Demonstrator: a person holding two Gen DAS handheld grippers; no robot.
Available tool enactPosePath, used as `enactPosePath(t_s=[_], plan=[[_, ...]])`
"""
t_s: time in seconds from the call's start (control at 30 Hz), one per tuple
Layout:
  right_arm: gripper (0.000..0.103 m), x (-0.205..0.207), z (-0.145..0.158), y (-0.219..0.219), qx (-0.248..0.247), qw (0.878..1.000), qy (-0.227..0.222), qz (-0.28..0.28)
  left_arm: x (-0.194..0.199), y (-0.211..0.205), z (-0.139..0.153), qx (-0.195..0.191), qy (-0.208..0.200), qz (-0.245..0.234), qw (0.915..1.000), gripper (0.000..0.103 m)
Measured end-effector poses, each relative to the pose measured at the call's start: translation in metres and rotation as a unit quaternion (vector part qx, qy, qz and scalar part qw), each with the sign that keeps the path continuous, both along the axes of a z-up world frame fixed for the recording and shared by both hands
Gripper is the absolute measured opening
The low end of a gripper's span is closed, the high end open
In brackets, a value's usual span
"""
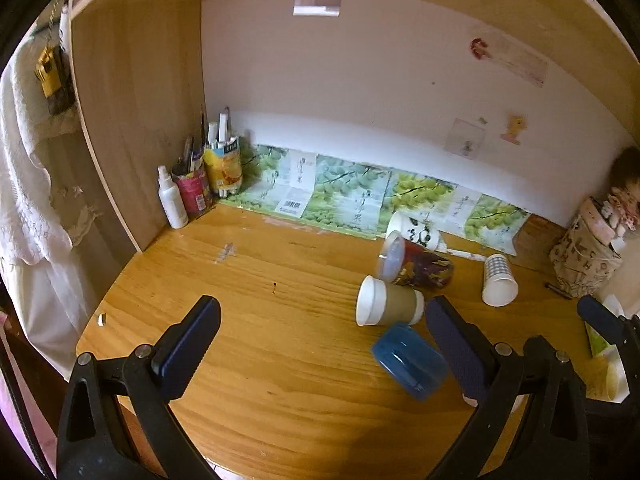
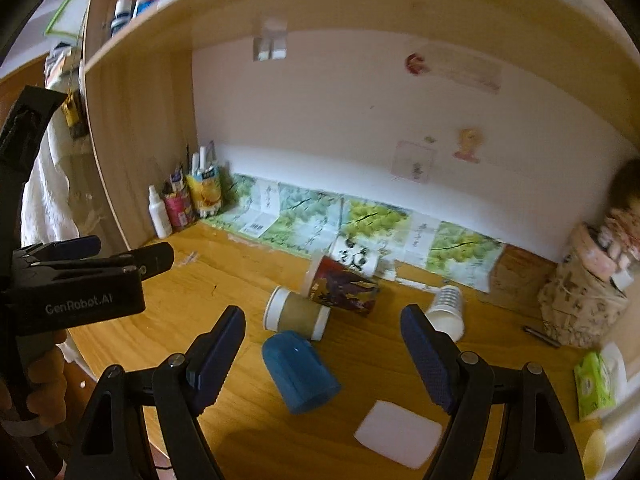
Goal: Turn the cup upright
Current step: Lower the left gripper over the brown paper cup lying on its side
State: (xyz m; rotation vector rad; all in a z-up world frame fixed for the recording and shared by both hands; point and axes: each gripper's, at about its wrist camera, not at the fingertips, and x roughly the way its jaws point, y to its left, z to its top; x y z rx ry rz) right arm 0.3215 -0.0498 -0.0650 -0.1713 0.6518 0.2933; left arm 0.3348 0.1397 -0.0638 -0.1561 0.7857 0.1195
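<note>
Several cups lie on their sides on the wooden desk (image 1: 248, 360). A blue plastic cup (image 1: 410, 360) lies nearest, also in the right wrist view (image 2: 300, 372). Behind it lie a brown paper cup (image 1: 390, 306) (image 2: 298, 316), a dark red printed cup (image 1: 420, 266) (image 2: 344, 286), a panda cup (image 1: 418, 232) (image 2: 358, 260) and a white checked paper cup (image 1: 498, 280) (image 2: 446, 312). My left gripper (image 1: 324, 336) is open and empty above the desk, left of the cups. My right gripper (image 2: 324, 340) is open and empty, with the blue cup between its fingers' lines.
A white spray bottle (image 1: 172, 198) and pen holders (image 1: 222, 166) stand in the back left corner. A patterned bag (image 1: 586, 256) sits at the right. A white pad (image 2: 398, 434) and a green tissue pack (image 2: 594, 386) lie near the front right. A shelf runs overhead.
</note>
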Motion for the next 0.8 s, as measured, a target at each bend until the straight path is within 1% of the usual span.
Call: enactPosePath(t_s=[0.17, 0.37, 0.5, 0.7, 0.8], plan=[[0.081, 0.030, -0.015, 0.025, -0.030, 0.999, 0.027, 0.029, 0.018, 0.016, -0.015, -0.011, 0.025, 0.006, 0.9996, 0.102], [0.081, 0.060, -0.034, 0.051, -0.054, 0.995, 0.054, 0.064, 0.041, 0.033, -0.037, -0.024, 0.054, 0.010, 0.9982, 0.102], [0.081, 0.079, -0.049, 0.067, -0.096, 0.990, 0.065, 0.078, 0.053, 0.040, -0.051, -0.037, 0.077, 0.009, 0.9963, 0.102], [0.081, 0.106, -0.075, 0.081, -0.141, 0.981, 0.093, 0.094, 0.070, 0.052, -0.077, -0.077, 0.121, 0.000, 0.9896, 0.102], [0.081, 0.114, -0.086, 0.082, -0.149, 0.978, 0.107, 0.096, 0.081, 0.053, -0.092, -0.102, 0.149, -0.022, 0.9833, 0.102]])
